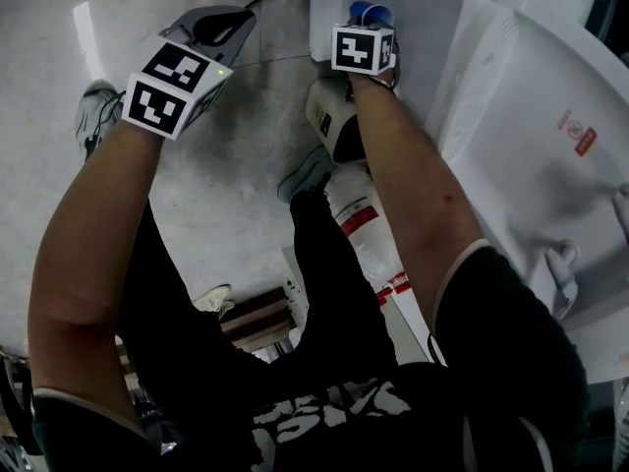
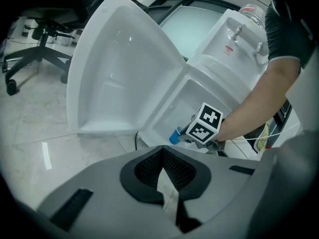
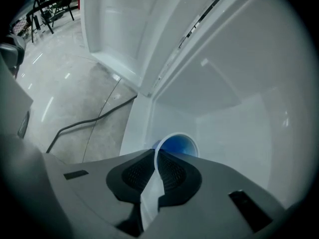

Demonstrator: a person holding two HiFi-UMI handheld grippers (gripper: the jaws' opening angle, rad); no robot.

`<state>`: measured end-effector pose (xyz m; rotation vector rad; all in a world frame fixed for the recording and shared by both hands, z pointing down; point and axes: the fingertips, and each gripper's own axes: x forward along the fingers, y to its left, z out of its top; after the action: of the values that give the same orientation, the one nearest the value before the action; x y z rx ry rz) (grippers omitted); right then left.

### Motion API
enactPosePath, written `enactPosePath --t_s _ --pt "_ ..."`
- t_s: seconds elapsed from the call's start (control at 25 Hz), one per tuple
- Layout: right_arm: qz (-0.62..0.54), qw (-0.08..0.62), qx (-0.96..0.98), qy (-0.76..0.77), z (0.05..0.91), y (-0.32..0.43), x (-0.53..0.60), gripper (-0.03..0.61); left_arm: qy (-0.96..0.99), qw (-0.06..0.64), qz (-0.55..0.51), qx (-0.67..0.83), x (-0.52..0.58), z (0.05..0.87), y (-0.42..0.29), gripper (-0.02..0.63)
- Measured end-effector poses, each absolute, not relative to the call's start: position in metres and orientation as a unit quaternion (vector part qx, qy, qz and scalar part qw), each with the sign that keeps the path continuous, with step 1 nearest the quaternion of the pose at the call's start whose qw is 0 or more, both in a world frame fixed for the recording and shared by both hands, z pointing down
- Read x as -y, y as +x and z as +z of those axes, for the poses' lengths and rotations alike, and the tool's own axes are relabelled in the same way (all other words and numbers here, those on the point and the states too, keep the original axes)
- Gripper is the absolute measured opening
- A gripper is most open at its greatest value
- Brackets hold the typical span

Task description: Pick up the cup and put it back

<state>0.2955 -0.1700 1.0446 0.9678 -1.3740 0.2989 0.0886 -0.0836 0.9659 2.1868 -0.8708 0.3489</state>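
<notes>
A blue cup (image 3: 177, 145) with a white rim lies tilted, mouth toward the camera, at the front of the white lower compartment (image 3: 234, 113) of a water dispenser. My right gripper (image 3: 156, 156) is shut on the cup, its wall pinched between the pads. From the head view the cup (image 1: 371, 10) shows just beyond the right gripper's marker cube (image 1: 362, 49), at the compartment's mouth. In the left gripper view the cup (image 2: 174, 136) pokes out ahead of that cube. My left gripper (image 2: 162, 156) hangs shut over the floor to the left, holding nothing.
The compartment door (image 2: 124, 68) swings wide open to the left. A black cable (image 3: 84, 121) runs across the tiled floor below it. The dispenser's top with taps (image 2: 239, 34) and bottle (image 2: 251, 11) rises behind. An office chair (image 2: 45, 34) stands far left.
</notes>
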Motion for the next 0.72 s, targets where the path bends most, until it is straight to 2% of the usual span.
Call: enactPosePath --t_s 0.36,0.6,0.72 --pt "0.126 0.659 0.602 0.433 1.043 0.296 0.171 0.052 0.849 0.375 0.134 0.349 0.084 0.965 0.079 0.008" --pt "0.131 0.651 0.609 0.433 1.035 0.284 0.164 0.124 0.848 0.378 0.130 0.348 0.080 0.959 0.080 0.009" --pt "0.140 0.645 0.616 0.430 1.026 0.271 0.152 0.127 0.848 0.379 0.130 0.349 0.076 0.951 0.079 0.009"
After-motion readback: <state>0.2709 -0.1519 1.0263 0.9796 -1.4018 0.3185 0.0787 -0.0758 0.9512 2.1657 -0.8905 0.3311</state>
